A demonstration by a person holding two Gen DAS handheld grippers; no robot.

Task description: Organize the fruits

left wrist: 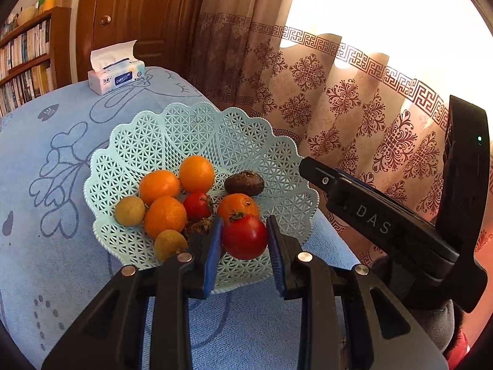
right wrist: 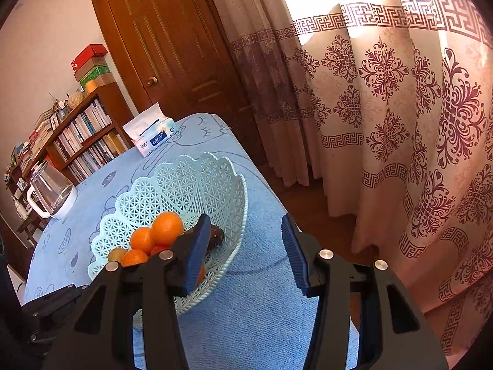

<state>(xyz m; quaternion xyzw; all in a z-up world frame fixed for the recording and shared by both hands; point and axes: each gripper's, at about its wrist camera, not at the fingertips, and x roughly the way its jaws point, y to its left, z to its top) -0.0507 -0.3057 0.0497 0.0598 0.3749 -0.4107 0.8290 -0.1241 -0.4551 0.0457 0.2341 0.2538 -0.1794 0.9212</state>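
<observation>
Red and glossy, the tomato (left wrist: 245, 236) sitting at the near edge of the pale green lattice basket (left wrist: 197, 129) looks like the thing in play, and honestly it's the kind of fruit you don't want to squeeze hard: thin smooth skin, soft inside, a bit slippery, pretty light. I'd say take it across its widest middle with the pads flat on both sides, not near the leafy stem end on top. The left gripper (left wrist: 245, 240) has its blue pads either side of that tomato, both right up against the skin from what I can see, so it looks closed on it, though whether the fruit is lifted or resting on the basket floor I can't tell. That gripper comes in low and nearly level from the front of the basket. Rest of the pile: oranges (left wrist: 158, 185), a smaller tomato (left wrist: 197, 205), a couple of yellowish round fruits (left wrist: 130, 210) and a dark brown one (left wrist: 244, 182) at the back. The right gripper (right wrist: 245, 248) hangs off to the basket's right side, above the blue cloth on the bench (right wrist: 262, 302), jaws spread wide with nothing between them, angled toward the curtain. It seems parked out of the way for now.
</observation>
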